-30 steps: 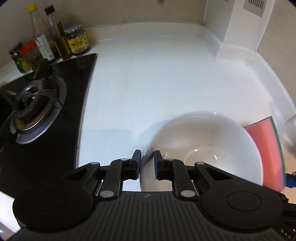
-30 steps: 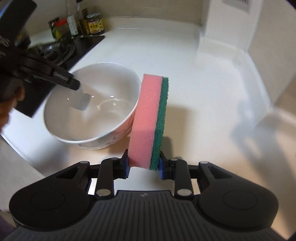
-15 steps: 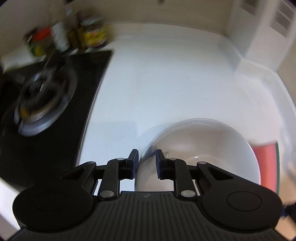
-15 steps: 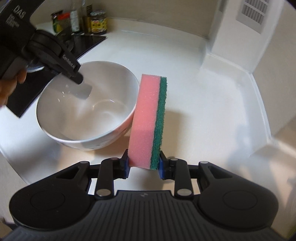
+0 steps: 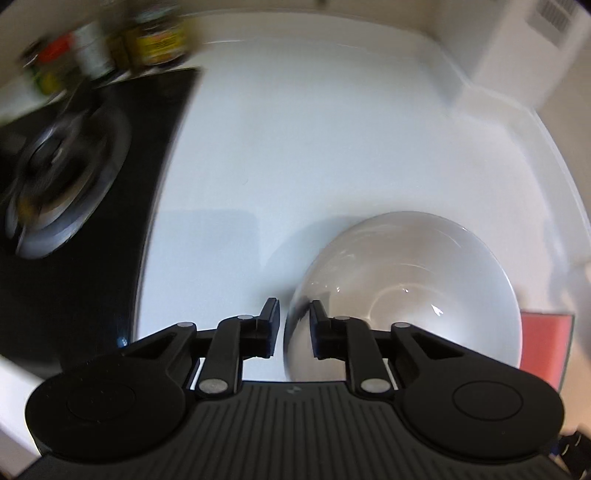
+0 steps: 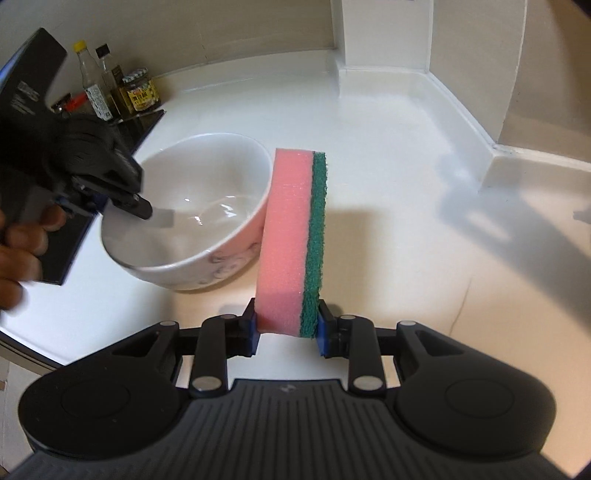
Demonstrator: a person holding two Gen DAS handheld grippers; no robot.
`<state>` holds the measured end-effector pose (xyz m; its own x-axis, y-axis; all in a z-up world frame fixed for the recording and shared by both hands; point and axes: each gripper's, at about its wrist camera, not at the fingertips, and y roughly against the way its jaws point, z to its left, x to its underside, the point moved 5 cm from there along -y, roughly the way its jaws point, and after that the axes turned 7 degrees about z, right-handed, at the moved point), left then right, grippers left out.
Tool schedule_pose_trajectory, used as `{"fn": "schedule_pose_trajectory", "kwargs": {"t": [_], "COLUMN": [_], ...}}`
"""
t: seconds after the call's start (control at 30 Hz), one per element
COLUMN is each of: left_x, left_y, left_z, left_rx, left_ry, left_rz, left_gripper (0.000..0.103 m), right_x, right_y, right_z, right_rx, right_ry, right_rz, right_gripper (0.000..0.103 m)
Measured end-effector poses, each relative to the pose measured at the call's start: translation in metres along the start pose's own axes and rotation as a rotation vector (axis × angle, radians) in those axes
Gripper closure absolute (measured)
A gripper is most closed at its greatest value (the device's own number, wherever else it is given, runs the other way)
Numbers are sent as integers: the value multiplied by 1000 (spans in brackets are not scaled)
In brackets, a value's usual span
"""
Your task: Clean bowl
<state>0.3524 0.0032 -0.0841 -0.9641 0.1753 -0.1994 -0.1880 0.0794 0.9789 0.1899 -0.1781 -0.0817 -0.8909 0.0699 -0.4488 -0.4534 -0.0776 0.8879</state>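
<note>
A white bowl [image 5: 406, 288] with a faint pattern outside sits on the white counter, seemingly tipped a little. My left gripper [image 5: 293, 314] straddles its near rim, one finger inside and one outside, and its pads clamp the wall. The right wrist view shows that gripper [image 6: 147, 212] at the bowl's [image 6: 207, 184] left rim, with a hand [image 6: 22, 243] behind it. My right gripper [image 6: 286, 328] is shut on a pink sponge [image 6: 291, 236] with a green scouring side, held upright just right of the bowl. The sponge [image 5: 543, 347] peeks in at the left view's right edge.
A black cooktop with a gas burner [image 5: 55, 184] lies left of the bowl. Bottles and jars [image 6: 140, 94] stand at the back left against the wall. A boxed wall column [image 6: 380, 33] rises at the back right. The counter's front edge [image 6: 26, 347] runs close by.
My left jaws have narrowed onto the bowl's rim and the hand has shifted, blurring the stove. The right gripper has rolled with the sponge, which now stands nearer the bowl.
</note>
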Motion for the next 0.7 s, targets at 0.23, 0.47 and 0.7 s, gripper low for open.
{"fn": "schedule_pose_trajectory", "kwargs": {"t": [0.23,0.47,0.7], "left_x": [-33,5,47], "left_y": [-10,-6,-4], "left_z": [-14,1,-6], "left_rx": [-18,17,53], "left_ry": [-58,137,335], "left_rz": [12,5,-14], "left_gripper": [75,93,97], "right_x": [-4,-31,-60], "right_y": [0,-16,-28], "right_z": [0,11,-1], "right_rx": [-41,33,100], "right_ry": [-13,31,124], "right_rz": [24,-10,-9], "right_gripper": [78,78,78]}}
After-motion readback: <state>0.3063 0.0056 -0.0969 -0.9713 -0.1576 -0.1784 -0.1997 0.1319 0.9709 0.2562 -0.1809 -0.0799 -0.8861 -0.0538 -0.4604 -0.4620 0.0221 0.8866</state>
